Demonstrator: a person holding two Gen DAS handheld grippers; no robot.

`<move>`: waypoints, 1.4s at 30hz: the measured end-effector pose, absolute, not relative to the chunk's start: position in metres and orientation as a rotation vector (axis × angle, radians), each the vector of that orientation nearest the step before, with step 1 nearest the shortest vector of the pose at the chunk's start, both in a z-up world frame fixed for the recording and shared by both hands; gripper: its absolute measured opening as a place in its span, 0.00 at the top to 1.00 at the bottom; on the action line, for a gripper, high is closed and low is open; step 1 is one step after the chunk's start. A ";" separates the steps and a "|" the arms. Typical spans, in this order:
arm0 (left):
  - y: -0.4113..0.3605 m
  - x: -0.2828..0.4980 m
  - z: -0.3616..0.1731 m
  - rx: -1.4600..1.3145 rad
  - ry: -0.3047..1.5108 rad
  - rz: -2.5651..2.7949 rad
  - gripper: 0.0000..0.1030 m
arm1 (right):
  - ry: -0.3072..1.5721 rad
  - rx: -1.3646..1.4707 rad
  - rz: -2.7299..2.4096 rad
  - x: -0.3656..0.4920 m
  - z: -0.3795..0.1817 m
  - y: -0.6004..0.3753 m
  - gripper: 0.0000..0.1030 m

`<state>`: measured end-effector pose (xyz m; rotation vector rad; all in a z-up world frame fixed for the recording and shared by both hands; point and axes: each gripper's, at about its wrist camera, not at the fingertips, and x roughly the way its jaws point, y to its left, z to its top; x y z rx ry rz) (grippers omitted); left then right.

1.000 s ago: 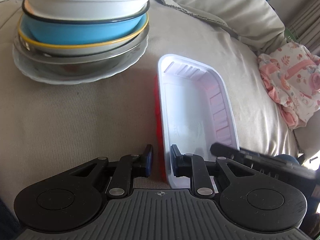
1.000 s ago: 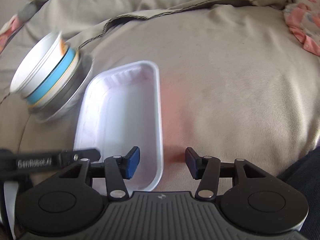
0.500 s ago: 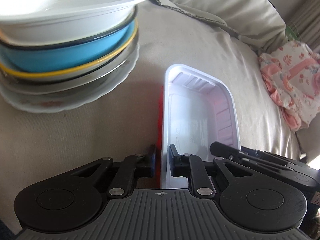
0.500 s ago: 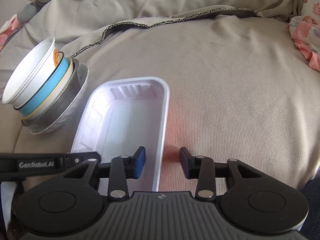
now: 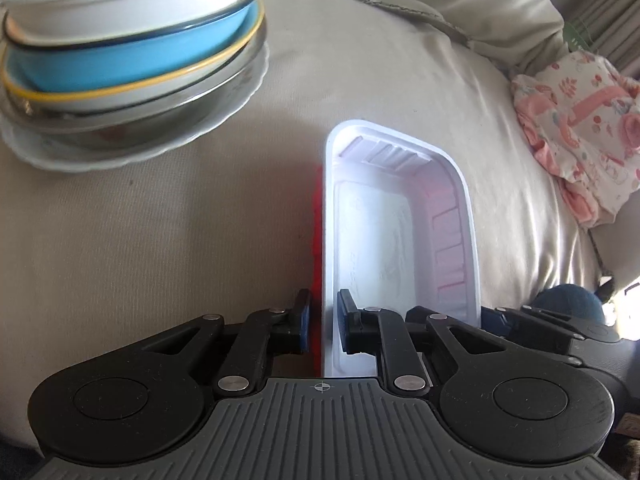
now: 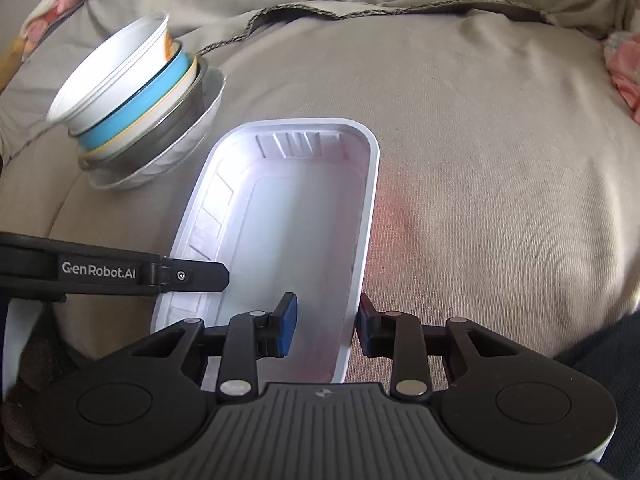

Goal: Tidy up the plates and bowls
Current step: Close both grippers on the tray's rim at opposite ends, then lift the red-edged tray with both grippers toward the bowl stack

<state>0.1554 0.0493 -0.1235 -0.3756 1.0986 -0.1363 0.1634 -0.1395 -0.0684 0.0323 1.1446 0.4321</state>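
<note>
A white rectangular tray [image 5: 404, 224] with a red outside is held above the beige bed cover. My left gripper [image 5: 322, 322] is shut on its left wall. My right gripper [image 6: 325, 320] straddles the tray's right wall [image 6: 360, 240]; its fingers stand a little apart around it. A stack of bowls and plates [image 5: 128, 60] stands at the upper left: a white bowl on top, a blue one, a steel one, a white plate beneath. The stack shows tilted in the right wrist view [image 6: 136, 120].
A pink flowered cloth [image 5: 576, 128] lies at the right. Pillows and a folded blanket edge [image 6: 360, 8] rise behind. The left gripper's body [image 6: 112, 272] reaches in from the left of the right wrist view.
Both grippers have closed in on the tray's walls and raised it. The tray has drawn nearer to the stack, which now looms larger in the left wrist view.
</note>
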 end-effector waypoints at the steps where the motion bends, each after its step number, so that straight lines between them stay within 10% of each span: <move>1: 0.047 0.156 -0.123 -0.366 1.092 -0.136 0.83 | 1.148 0.048 0.423 0.165 -0.068 -0.141 0.70; 34: 0.046 0.169 -0.118 -0.392 1.062 -0.145 0.78 | 1.154 0.189 0.406 0.190 -0.071 -0.154 0.70; 42: 0.056 0.151 -0.027 -0.376 0.878 -0.195 0.78 | 0.992 0.166 0.429 0.182 0.009 -0.152 0.72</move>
